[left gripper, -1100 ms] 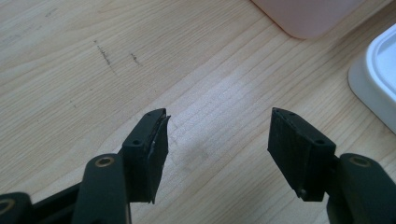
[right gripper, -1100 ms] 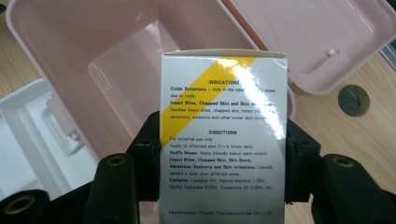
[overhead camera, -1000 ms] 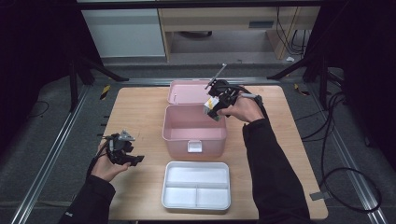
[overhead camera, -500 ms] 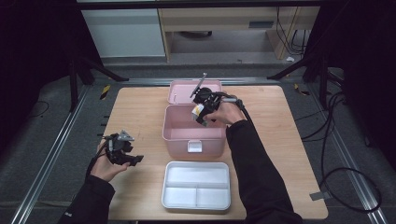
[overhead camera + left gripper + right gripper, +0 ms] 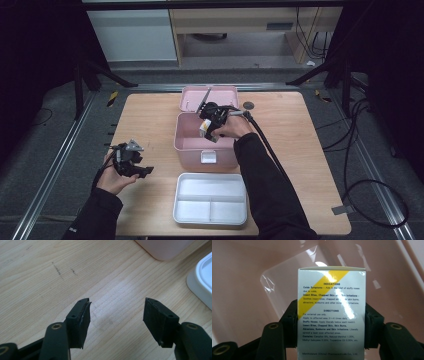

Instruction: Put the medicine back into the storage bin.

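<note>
Holding item: right gripper (image 5: 206,126), jaws clamped on either side of a white-and-yellow medicine carton (image 5: 331,312), carton upright above the interior of the pink storage box (image 5: 186,145) at the middle of the tabletop (image 5: 310,165). Left gripper (image 5: 116,315) sat near the tabletop's left edge, jaws apart, nothing between them. White divided tray (image 5: 210,220) lay by the near edge; pink lid (image 5: 222,94) by the far edge.

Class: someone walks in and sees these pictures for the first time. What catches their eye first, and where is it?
First, the white-and-yellow medicine carton clamped in the right tongs over the open pink box mid-table. Next, the white divided tray at the near edge, and the left tongs, open above bare wood.
</note>
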